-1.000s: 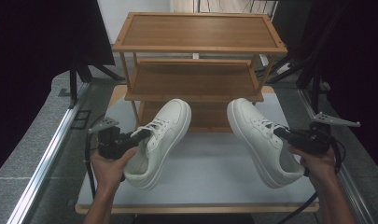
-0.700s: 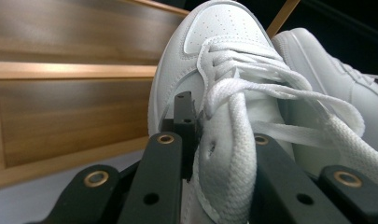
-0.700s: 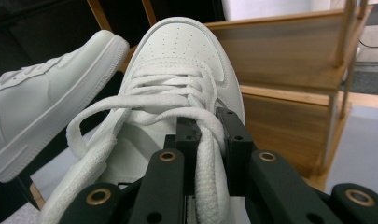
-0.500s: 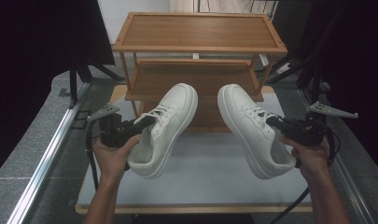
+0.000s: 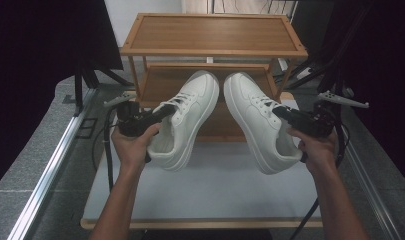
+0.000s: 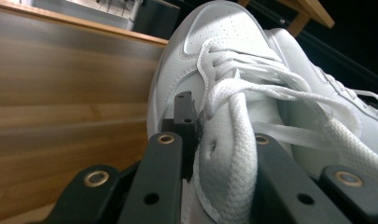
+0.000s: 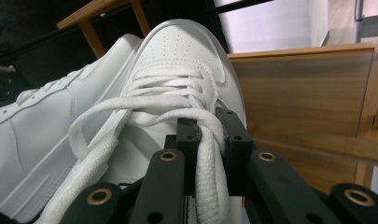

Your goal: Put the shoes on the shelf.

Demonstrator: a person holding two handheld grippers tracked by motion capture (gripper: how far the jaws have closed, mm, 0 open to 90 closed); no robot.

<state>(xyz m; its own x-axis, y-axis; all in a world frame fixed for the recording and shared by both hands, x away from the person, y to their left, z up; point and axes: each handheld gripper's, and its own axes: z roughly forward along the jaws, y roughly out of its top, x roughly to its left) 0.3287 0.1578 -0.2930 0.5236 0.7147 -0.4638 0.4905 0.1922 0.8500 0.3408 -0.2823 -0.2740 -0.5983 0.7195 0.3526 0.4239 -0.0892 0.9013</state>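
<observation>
A pale tabletop (image 5: pixel 210 190) lies below both tongs, its near part bare. Ahead of the tongs, at the tabletop's far end, stands a wooden shelf rack (image 5: pixel 213 34) of open tiers, its top tier bare.

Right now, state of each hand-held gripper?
Left hand-held gripper: closed on the left white sneaker.
Right hand-held gripper: closed on the right white sneaker.

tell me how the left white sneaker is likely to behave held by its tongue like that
The left white sneaker will probably sag and swing: the left gripper pinches only its soft tongue and laces. It looks fairly light, hanging clear of the table from that small grip. Its thick sole likely keeps the body stiff, so the toe should hold shape near the wooden rack.
</observation>
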